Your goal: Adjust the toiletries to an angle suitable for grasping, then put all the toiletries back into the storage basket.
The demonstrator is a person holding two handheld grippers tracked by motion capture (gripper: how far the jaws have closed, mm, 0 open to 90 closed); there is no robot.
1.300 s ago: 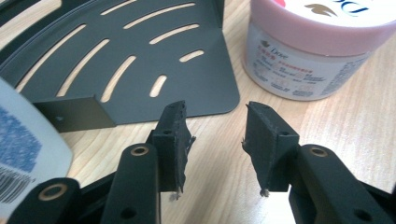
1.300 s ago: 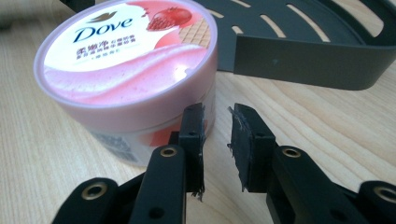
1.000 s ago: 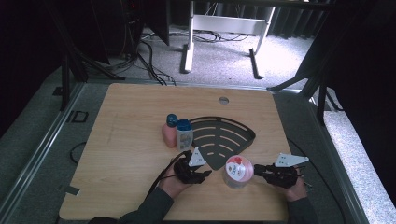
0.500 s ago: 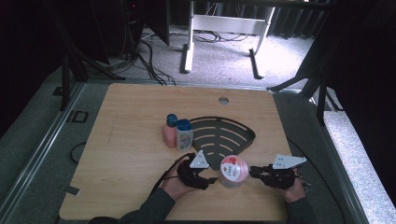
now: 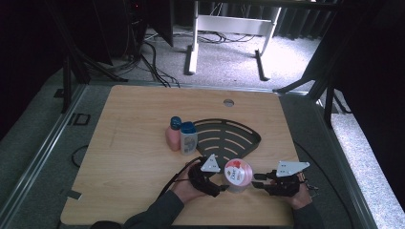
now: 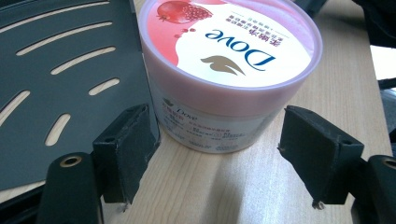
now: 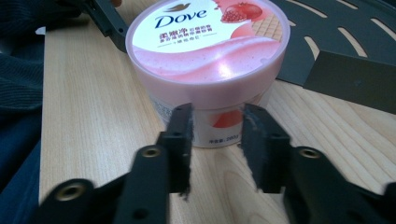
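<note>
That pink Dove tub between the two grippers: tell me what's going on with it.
A person is working the Dove tub with a gripper in each hand, near the black slotted tray. The tub stands upright on the table. The left gripper has just been opening, its jaws clear of the tub's sides. The right gripper has just begun opening, nothing between its jaws.

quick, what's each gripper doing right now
Left gripper: open, jaws just widened, either side of the tub without pressing it.
Right gripper: open a little, jaws just parted, empty, right in front of the tub.
</note>
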